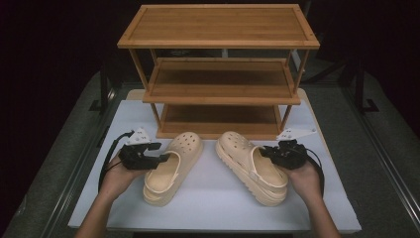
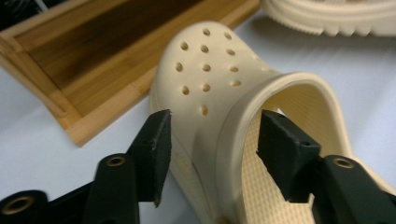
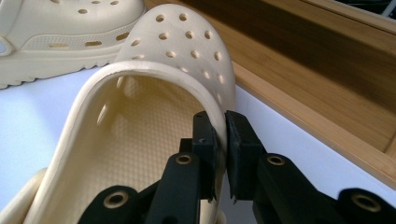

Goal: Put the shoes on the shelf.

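Right fingers [image 3: 233, 140] pinching clog [image 3: 154, 116], white table [image 1: 213, 198]

A three-tier wooden rack [image 1: 218, 74] stands at the far side of a white table [image 1: 213, 198]; its shelves are bare; its lowest shelf sits just above the tabletop; dark floor [image 1: 54, 129] surrounds the table on both sides.
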Demonstrator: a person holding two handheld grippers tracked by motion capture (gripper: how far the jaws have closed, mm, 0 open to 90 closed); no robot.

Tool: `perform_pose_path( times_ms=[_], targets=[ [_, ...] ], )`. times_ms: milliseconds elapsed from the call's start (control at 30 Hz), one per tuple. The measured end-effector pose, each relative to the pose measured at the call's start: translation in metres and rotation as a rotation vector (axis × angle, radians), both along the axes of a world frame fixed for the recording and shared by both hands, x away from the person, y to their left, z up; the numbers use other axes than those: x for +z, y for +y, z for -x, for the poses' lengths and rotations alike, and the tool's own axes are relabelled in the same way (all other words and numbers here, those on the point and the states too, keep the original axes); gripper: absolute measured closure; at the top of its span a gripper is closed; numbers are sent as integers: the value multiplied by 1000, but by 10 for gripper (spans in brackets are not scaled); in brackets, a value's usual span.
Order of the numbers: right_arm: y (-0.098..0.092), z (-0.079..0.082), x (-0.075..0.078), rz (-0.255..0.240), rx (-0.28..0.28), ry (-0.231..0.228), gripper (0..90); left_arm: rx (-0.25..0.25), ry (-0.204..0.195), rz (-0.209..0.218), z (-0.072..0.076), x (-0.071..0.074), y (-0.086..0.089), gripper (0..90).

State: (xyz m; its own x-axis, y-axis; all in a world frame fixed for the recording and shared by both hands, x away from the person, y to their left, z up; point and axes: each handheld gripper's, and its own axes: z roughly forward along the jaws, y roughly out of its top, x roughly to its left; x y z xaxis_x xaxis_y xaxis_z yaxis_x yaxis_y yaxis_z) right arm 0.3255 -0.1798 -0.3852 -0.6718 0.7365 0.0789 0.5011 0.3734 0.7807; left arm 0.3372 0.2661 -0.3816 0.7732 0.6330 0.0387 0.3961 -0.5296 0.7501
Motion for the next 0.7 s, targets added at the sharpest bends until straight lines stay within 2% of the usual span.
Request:
perform_pose_path(
  times_ms=[33, 67, 100, 133, 167, 200, 267, 300, 400, 567, 700],
  targets=[
    [0, 0, 0, 0, 0, 0, 827, 0, 0, 0, 0, 0, 0, 479],
    [0, 0, 0, -1, -2, -2, 827, -12, 7, -29, -1, -3, -4, 504],
    [0, 0, 0, -1, -2, -4, 827, -18, 8, -41, -2, -5, -6, 534],
    [-1, 0, 1, -1, -2, -5, 827, -18, 8, -41, -2, -5, -6, 593],
    [-1, 0, 1, -1, -2, -5, 827, 0, -16, -65, 0, -5, -8, 593],
    [-1, 0, 1, 1, -2, -6, 827, 5, -27, -81, 1, -5, -9, 656],
    [-1, 0, 1, -2, -4, -5, 827, 22, -56, -118, 3, -3, -12, 709],
    [-1, 0, 1, -2, -4, -5, 827, 22, -56, -118, 3, -3, -12, 735],
    [0, 0, 2, 0, -8, -4, 827, 45, -82, -154, 6, -1, -16, 768],
    [1, -2, 4, 2, -11, -9, 828, 57, -83, -159, 5, 2, -17, 794],
    [1, -4, 7, 1, -23, -18, 828, 77, -81, -126, -1, 8, -18, 820]
  ],
)
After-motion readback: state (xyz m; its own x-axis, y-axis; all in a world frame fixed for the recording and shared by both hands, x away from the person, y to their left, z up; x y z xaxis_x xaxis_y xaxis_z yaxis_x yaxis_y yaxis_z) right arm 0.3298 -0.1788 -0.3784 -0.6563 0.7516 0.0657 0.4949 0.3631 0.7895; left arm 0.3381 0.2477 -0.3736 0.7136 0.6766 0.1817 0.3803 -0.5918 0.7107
